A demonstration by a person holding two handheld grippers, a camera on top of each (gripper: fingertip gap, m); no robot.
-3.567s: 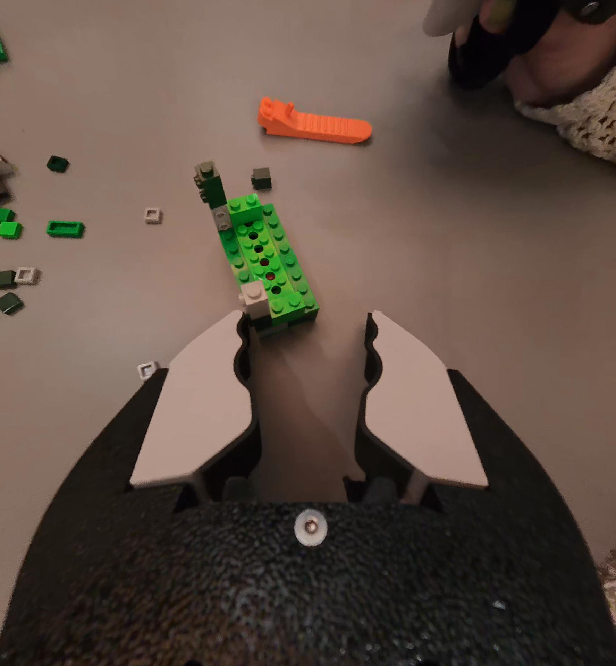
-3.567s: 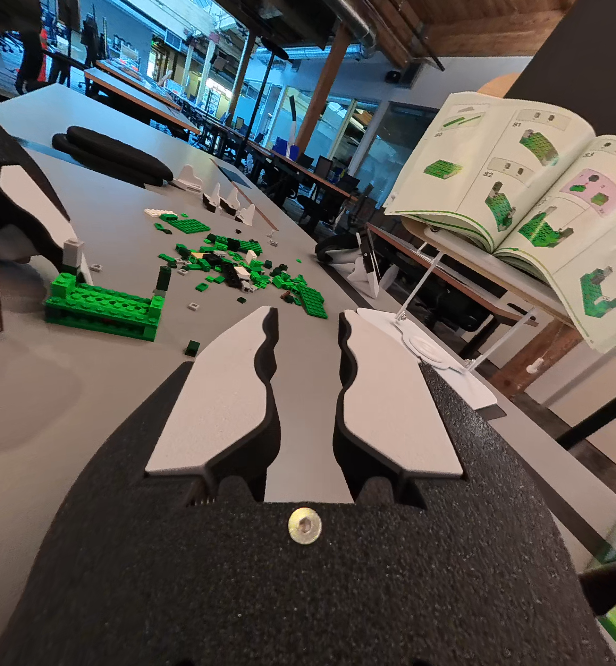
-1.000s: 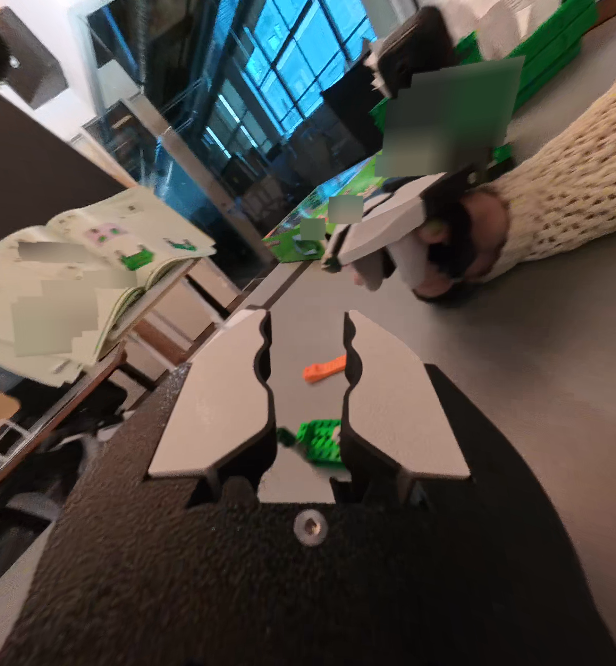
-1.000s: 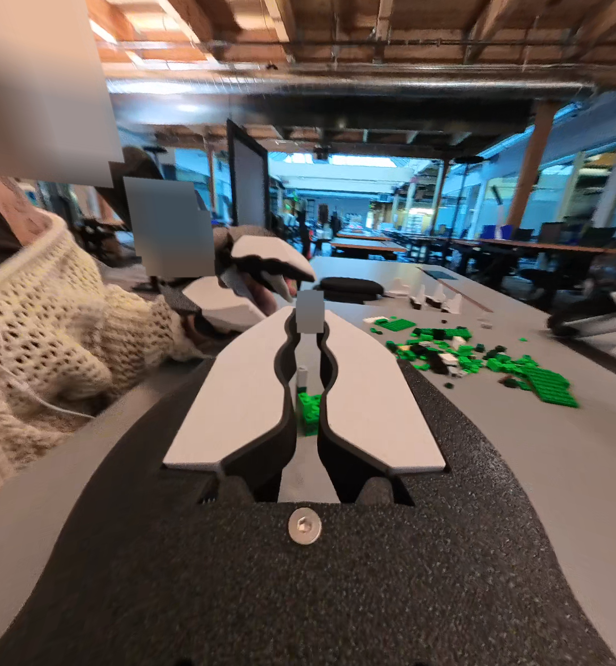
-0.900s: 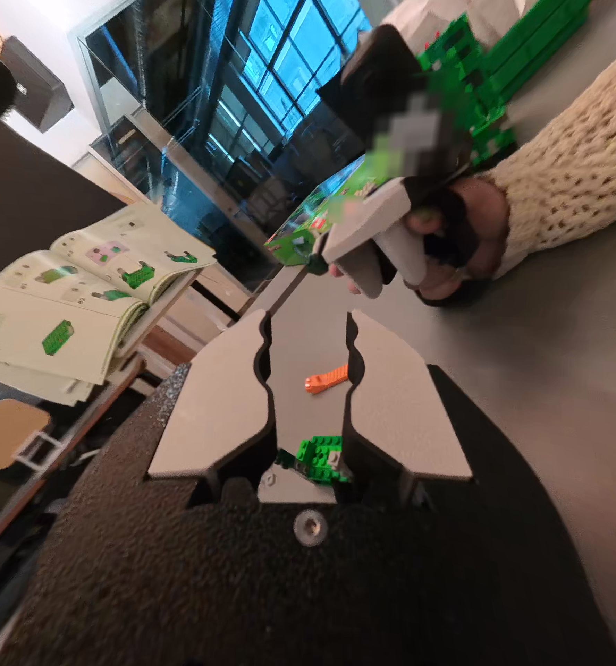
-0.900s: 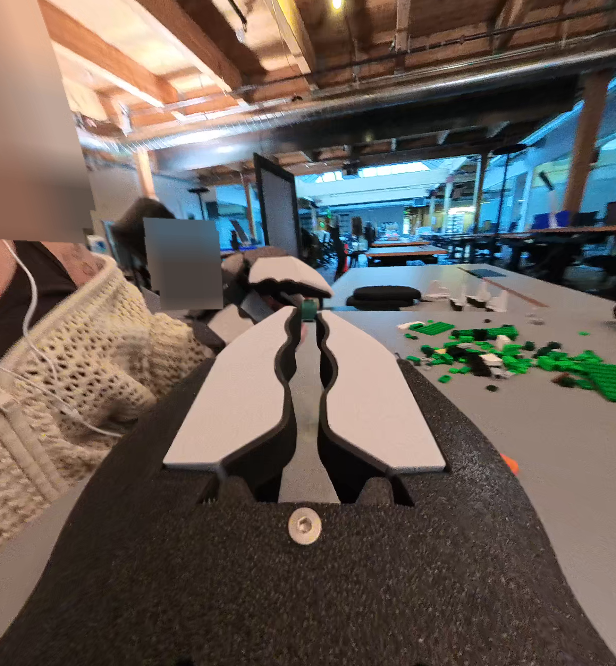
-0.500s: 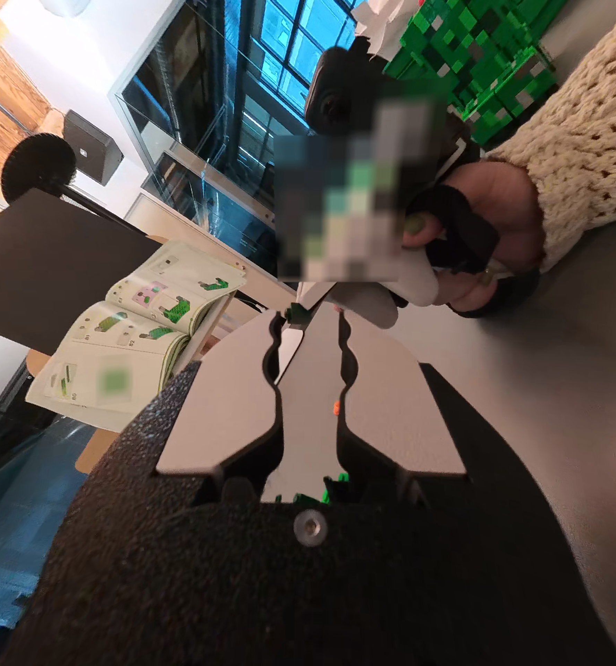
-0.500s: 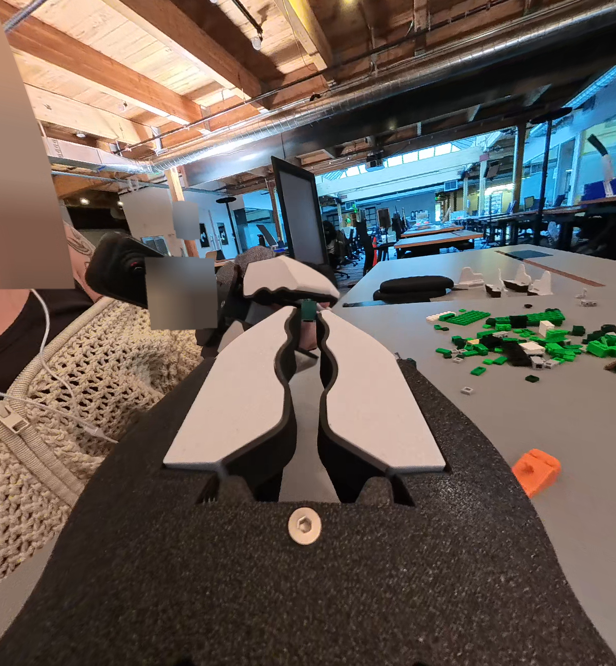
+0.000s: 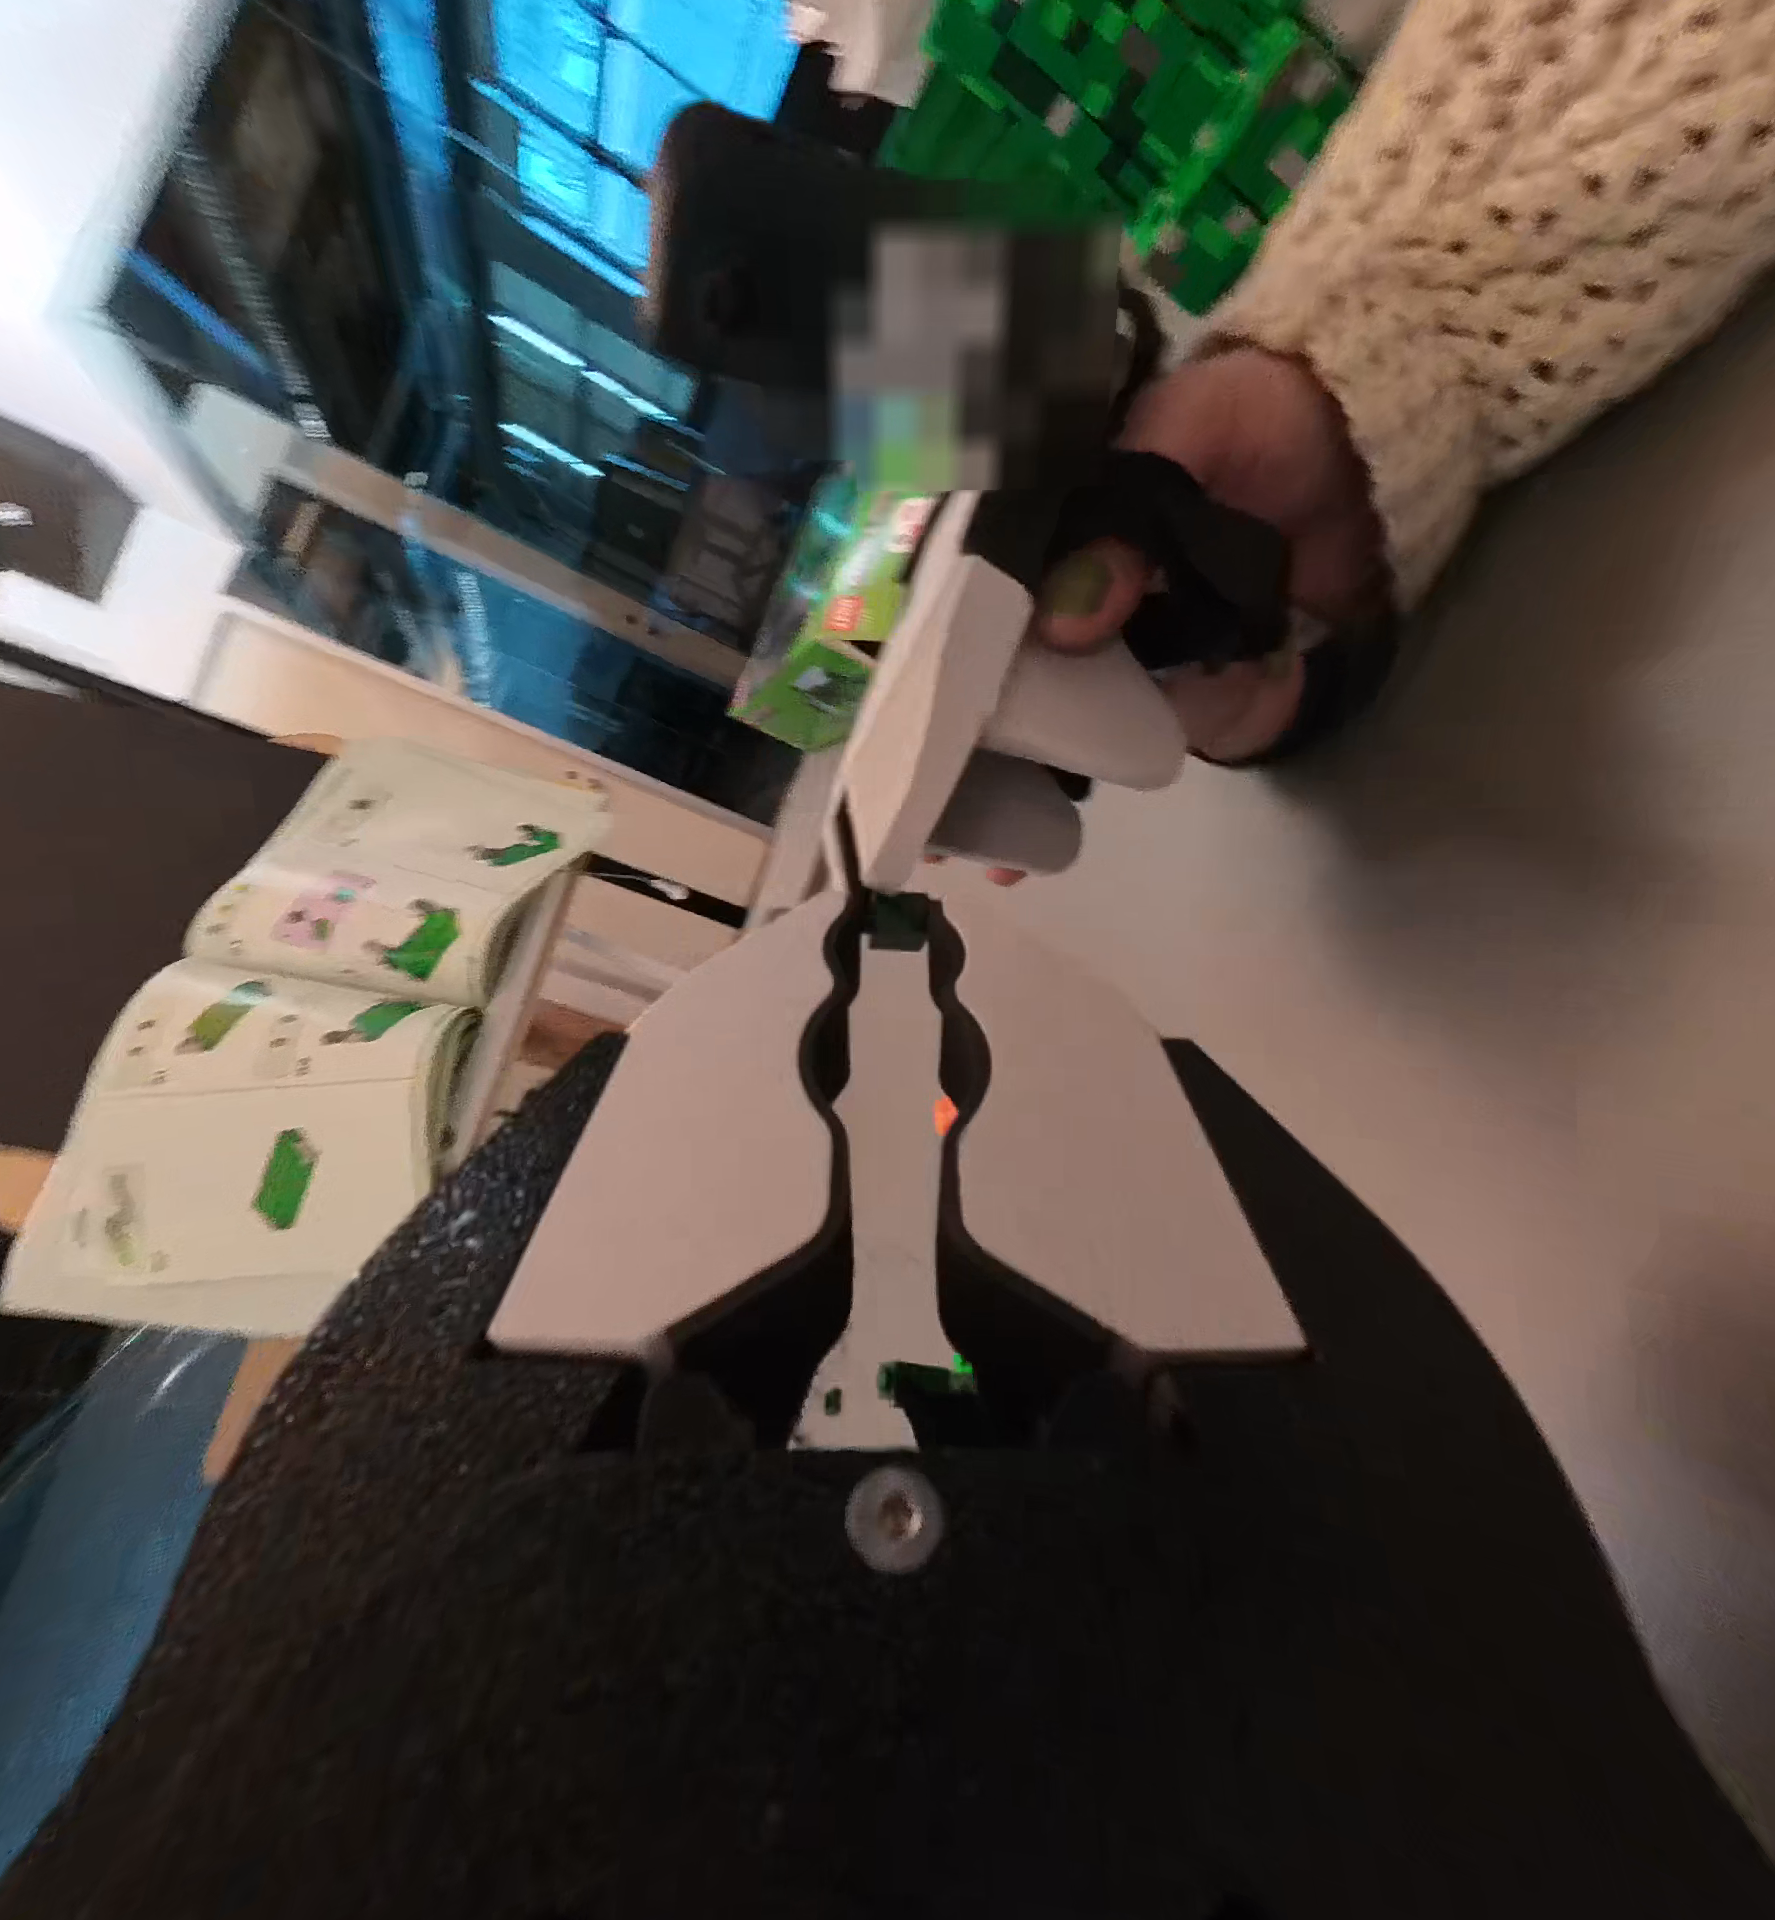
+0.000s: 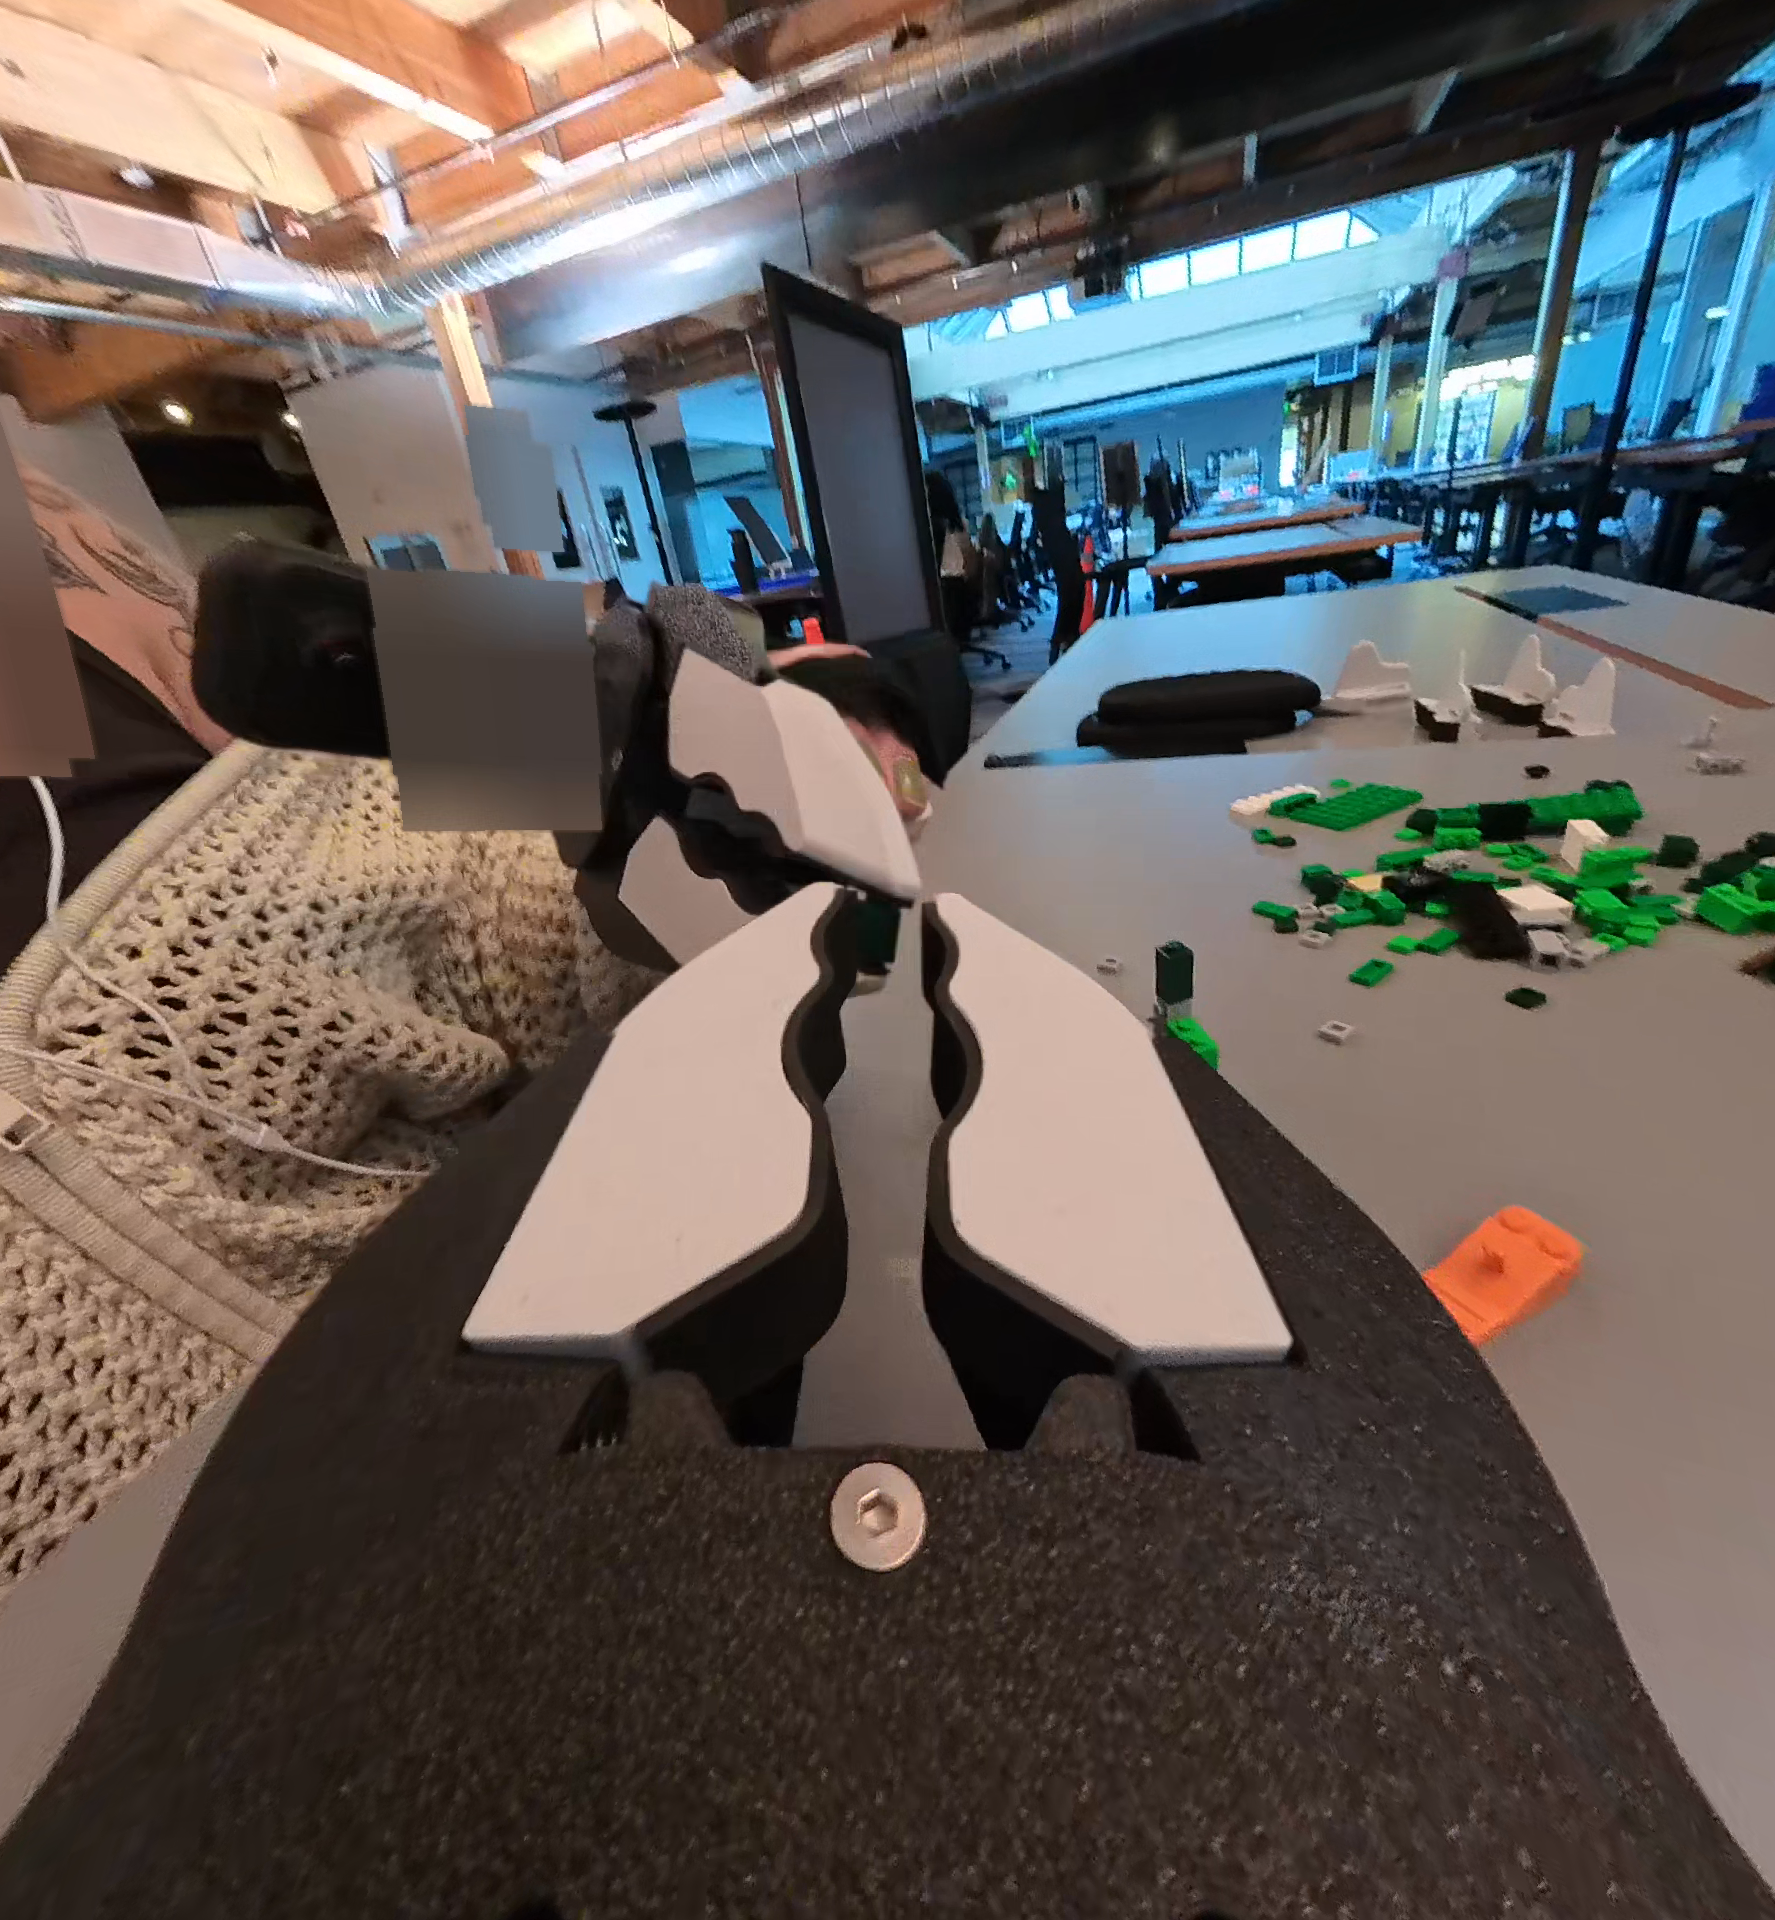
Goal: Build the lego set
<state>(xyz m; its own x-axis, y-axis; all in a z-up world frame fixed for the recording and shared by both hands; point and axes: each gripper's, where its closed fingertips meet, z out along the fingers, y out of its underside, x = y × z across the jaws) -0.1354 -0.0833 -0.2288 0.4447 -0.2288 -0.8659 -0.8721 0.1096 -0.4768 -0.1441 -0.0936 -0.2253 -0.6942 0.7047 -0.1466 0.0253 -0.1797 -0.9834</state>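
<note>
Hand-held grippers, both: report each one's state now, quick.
Left hand-held gripper: shut on a small dark green brick at its fingertips.
Right hand-held gripper: its tips meet the same brick; grip cannot be told.

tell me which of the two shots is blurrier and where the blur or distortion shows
The left wrist view is blurrier: motion smear softens the instruction booklet, the windows and the green build, though the dark green brick at the jaws stays fairly crisp. The right wrist view is sharper, with the loose brick pile distinct; wide-angle bending curves its ceiling beams and table edges.
</note>
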